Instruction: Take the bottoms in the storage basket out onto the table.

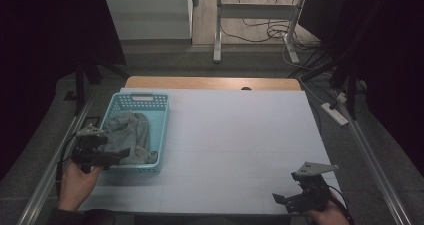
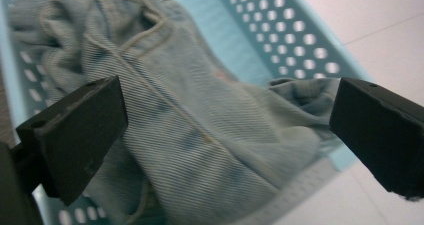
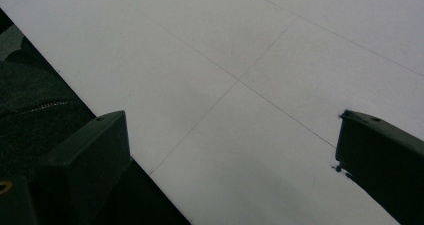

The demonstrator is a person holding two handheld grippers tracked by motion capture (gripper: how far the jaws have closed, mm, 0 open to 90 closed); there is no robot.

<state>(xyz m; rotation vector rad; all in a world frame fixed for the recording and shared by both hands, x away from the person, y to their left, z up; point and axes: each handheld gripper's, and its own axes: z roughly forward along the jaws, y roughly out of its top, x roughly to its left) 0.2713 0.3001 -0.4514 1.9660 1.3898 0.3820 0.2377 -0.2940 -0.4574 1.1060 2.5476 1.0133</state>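
Crumpled pale blue denim garment (image 2: 200, 135), ribbed in weave with raised cream stitching along its seams, lies heaped inside a light turquoise plastic basket (image 1: 117, 105) whose walls are pierced with rows of round holes. In the high view the garment (image 1: 131, 135) fills most of the basket's floor and mounds up toward the near wall.

Left gripper (image 1: 116, 156), black and held in the person's left hand (image 1: 77, 182), hovers at the basket's near left corner. Its two blocky jaws stand wide apart, and in the left gripper view (image 2: 227, 130) the folded cloth sits directly ahead of and between them, not yet touched as far as can be told. The basket's perforated wall (image 2: 295, 30) runs beyond the cloth on the far side of the jaws.

Right gripper (image 1: 282, 199) rests low over the bare white tabletop (image 1: 240, 145), well apart from the basket, its jaws also spread open with nothing between them; in its own view (image 3: 230, 145) faint seam lines cross the matte white surface (image 3: 280, 50) ahead of it.

Judging from this, the step in hand is the reach for the garment. The next move likely calls for pushing the left jaws down into a thick fold and closing firmly, since soft, limp denim may slip or drag the light basket along
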